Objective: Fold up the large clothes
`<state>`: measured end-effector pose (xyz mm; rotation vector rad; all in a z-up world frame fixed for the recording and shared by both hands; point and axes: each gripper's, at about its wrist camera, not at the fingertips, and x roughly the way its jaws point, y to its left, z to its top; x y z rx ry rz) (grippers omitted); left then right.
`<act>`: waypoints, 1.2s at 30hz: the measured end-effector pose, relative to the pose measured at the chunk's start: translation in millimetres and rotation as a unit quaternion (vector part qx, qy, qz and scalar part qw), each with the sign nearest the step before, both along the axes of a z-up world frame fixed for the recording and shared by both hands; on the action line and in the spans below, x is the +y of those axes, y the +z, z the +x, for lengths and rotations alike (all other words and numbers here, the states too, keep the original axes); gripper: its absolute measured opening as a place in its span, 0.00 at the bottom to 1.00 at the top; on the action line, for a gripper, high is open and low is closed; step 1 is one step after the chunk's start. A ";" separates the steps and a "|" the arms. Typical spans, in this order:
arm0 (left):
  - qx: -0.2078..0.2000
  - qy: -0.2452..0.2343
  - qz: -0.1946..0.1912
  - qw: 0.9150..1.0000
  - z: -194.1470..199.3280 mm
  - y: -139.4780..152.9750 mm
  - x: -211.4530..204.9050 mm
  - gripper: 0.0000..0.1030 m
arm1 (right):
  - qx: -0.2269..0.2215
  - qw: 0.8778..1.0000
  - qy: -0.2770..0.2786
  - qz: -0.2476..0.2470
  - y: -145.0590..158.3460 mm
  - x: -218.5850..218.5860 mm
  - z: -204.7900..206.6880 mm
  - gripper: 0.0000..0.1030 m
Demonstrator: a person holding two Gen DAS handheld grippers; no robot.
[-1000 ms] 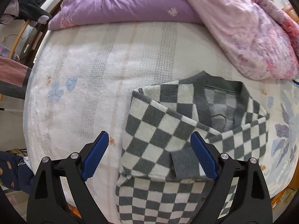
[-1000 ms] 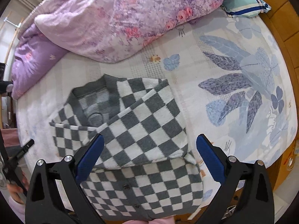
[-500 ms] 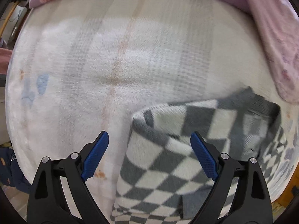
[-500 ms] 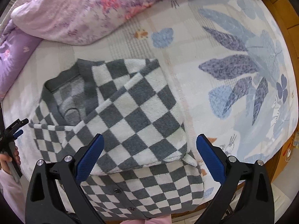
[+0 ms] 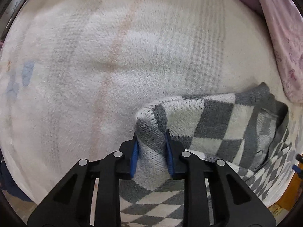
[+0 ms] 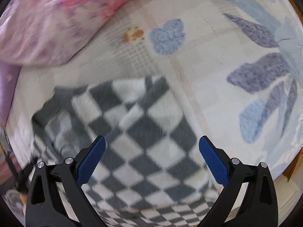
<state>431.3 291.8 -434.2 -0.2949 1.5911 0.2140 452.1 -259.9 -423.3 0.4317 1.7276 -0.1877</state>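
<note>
A grey-and-white checked knitted cardigan (image 5: 217,121) lies partly folded on the bed. My left gripper (image 5: 151,138) is shut on its upper left corner, and the knit bulges up between the blue pads. In the right wrist view the same cardigan (image 6: 144,132) is blurred by motion. My right gripper (image 6: 150,143) is open, low over the cardigan's upper right part, with the checked cloth between and under its fingers.
The bed is covered by a white fleecy blanket (image 5: 113,60) with blue leaf prints (image 6: 265,75). A pink floral duvet (image 6: 47,19) is bunched at the back; it also shows at the right edge of the left wrist view (image 5: 284,37). The bed's edge runs near my grippers.
My left gripper moved down and forward to the cardigan's corner and shut on it. My right gripper moved lower and nearer over the cardigan and stayed open.
</note>
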 end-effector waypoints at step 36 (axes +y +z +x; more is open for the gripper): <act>-0.124 -0.008 0.125 0.984 -96.3 162.4 -51.6 0.22 | -0.132 0.991 0.001 0.008 128.3 -6.4 -83.4 0.16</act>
